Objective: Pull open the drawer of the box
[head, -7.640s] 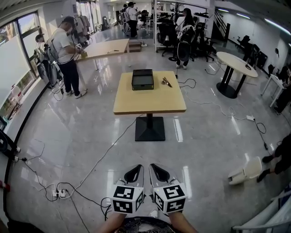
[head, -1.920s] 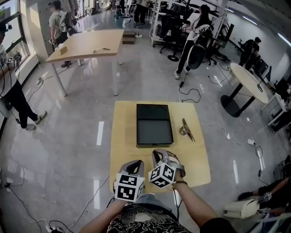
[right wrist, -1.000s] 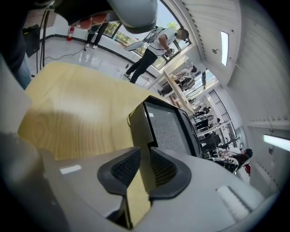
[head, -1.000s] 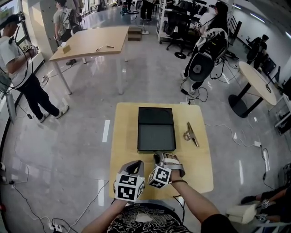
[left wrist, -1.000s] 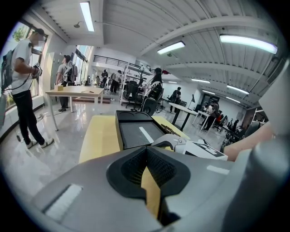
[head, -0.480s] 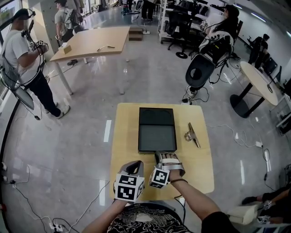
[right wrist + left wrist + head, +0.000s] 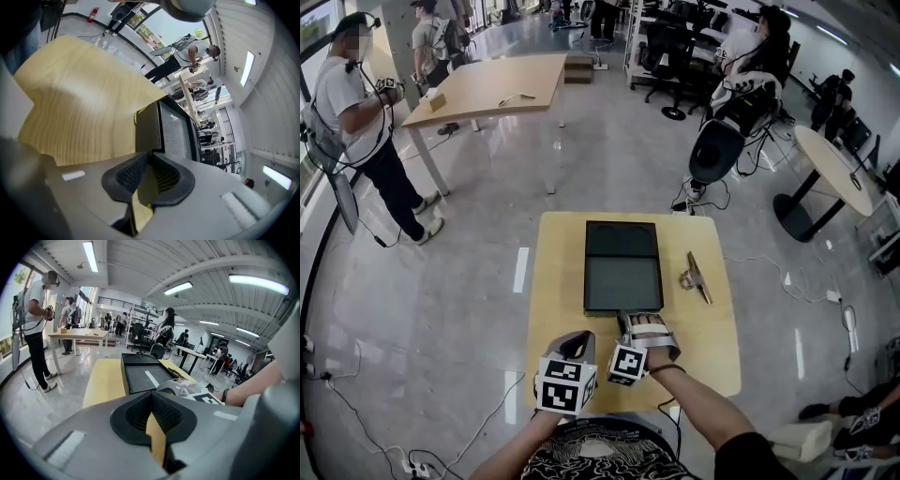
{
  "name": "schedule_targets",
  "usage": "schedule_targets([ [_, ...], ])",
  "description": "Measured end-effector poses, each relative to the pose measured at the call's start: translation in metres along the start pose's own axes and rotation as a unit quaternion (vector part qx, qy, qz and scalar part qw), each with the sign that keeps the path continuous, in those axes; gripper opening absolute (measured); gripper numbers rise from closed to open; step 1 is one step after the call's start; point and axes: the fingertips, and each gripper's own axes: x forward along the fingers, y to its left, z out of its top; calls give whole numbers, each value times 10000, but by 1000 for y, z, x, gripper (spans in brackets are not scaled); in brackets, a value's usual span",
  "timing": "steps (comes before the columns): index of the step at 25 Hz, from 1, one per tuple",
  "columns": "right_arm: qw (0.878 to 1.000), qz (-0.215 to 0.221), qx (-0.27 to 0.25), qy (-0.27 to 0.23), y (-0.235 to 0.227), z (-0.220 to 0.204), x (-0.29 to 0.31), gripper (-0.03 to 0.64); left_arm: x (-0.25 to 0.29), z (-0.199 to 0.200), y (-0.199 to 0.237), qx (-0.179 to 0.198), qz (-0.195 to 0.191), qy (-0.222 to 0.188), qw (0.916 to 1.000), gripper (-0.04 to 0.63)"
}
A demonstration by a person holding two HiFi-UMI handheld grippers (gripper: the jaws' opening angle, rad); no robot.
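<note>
One person [image 7: 352, 112] in a white top stands on the glossy grey floor [image 7: 441, 281] at the far left, beside a long pale wooden table [image 7: 483, 89]. Nearer to you, in the middle, stands the square light-wood table [image 7: 558, 281] that carries the task's things.

Your left tool [image 7: 575, 339] hovers over the near edge of this table, left of the box and clear of it. Its jaws are closed tip to tip and hold nothing; only the table top shows through the gap behind them.

The flat black rectangular box [image 7: 622, 265] lies at the table's centre, its long sides running away from you. The far part of its top is darker and the near part is a greyer panel. Its outline is a plain rectangle, the drawer not yet drawn out.

Your right tool [image 7: 642, 322], rolled onto its side, is at the right end of the box's near face, so close that the head view shows no gap between them. In the right gripper view its jaws are closed too, tips meeting, with that dark face right behind them. You cannot tell whether anything is pinched there. A small yellow-green sliver [image 7: 136, 116] shows at the foot of that face.

To the right of the box, apart from it, lies a small brass-coloured metal piece [image 7: 695, 277]. Farther right, on the floor, stands a round white table [image 7: 825, 155].
</note>
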Motion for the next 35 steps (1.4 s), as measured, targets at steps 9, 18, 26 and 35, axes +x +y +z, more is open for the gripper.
schedule_targets([
  [9,9999,100,97,19,2,1,-33,35,-28,-3,-17,-12,-6,-1,10000,12],
  [18,9997,145,150,85,25,19,-67,34,-67,-22,-20,-17,-14,-34,10000,12],
  [26,9996,184,146,127,62,33,-105,34,-105,-51,-31,14,-76,-64,9999,12],
  [35,9994,238,169,179,74,21,-149,34,-134,-53,-63,77,-137,-88,9998,12],
])
